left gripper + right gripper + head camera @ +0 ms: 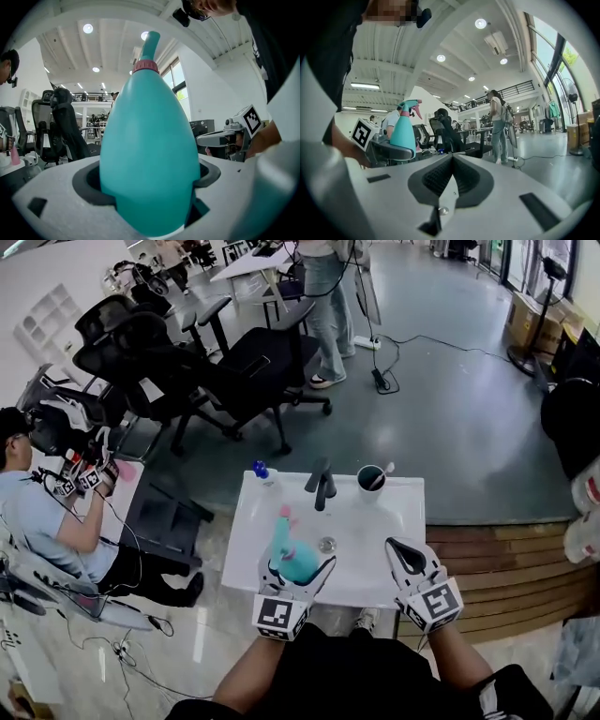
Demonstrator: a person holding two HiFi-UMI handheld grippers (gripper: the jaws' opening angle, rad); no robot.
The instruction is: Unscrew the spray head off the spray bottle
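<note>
a small white table (394, 512) is seen from above, set on a grey floor (469, 427) beside a strip of wooden boards (506, 559). three things are ranged along its far edge: a small blue-capped bottle (260, 470) at the left corner, a black tool (322, 486) in the middle, and a dark cup (370, 480) with a white stick (384, 470) in it to the right. a small clear round piece (326, 544) is laid near the centre.

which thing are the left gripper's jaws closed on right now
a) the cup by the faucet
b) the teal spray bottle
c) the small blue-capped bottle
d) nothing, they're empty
b: the left gripper has its jaws pressed on both sides of the teal spray bottle, whose body fills the left gripper view, while the right gripper is shut on nothing.
</note>
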